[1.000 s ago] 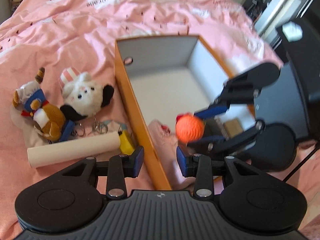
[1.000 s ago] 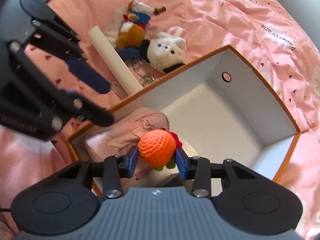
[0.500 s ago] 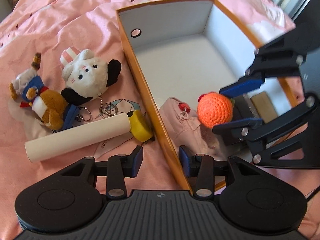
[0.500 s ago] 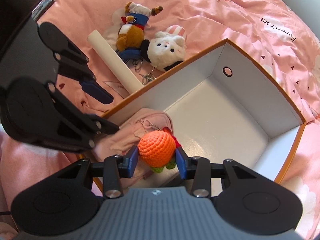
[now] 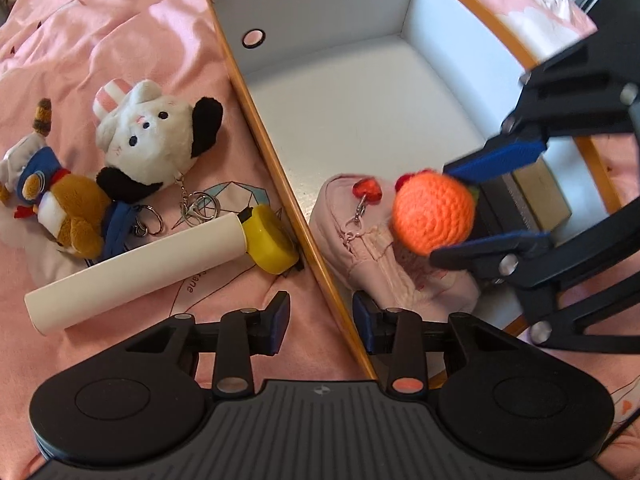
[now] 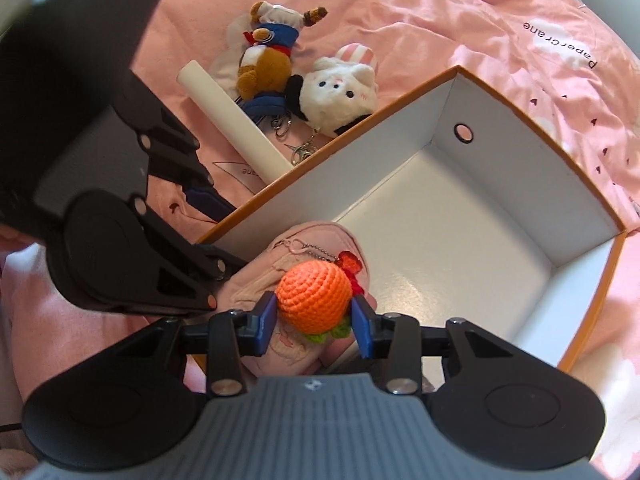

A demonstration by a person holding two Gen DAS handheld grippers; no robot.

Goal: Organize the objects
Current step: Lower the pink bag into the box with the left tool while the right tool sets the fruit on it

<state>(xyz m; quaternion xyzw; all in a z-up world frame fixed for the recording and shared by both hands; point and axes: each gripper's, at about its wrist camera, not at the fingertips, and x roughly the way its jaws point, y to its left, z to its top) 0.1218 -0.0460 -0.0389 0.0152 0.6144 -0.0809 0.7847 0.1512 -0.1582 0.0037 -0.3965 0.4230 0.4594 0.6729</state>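
My right gripper (image 6: 314,326) is shut on an orange crocheted ball (image 6: 314,298) with green leaves and a red charm, held over the near end of an orange-edged white box (image 6: 460,236). Beneath it a pink pouch (image 6: 256,280) lies in the box. In the left wrist view the ball (image 5: 434,216) hangs above the pouch (image 5: 376,256). My left gripper (image 5: 320,322) is open and empty, straddling the box's near wall (image 5: 280,184). Outside the box lie a white tube (image 5: 136,268), a yellow tape measure (image 5: 270,240), a white bunny plush (image 5: 148,132) and a brown bear plush (image 5: 68,208).
Everything rests on a pink quilt (image 6: 460,20). A dark block and a tan block (image 5: 540,200) sit in the box's near right corner. Keyrings (image 5: 196,206) trail from the plush toys. The box's far half (image 5: 360,92) is bare.
My left gripper has moved closer to the box and down, so the box and toys fill more of its view. My right gripper, still holding the ball, has lowered toward the pink pouch.
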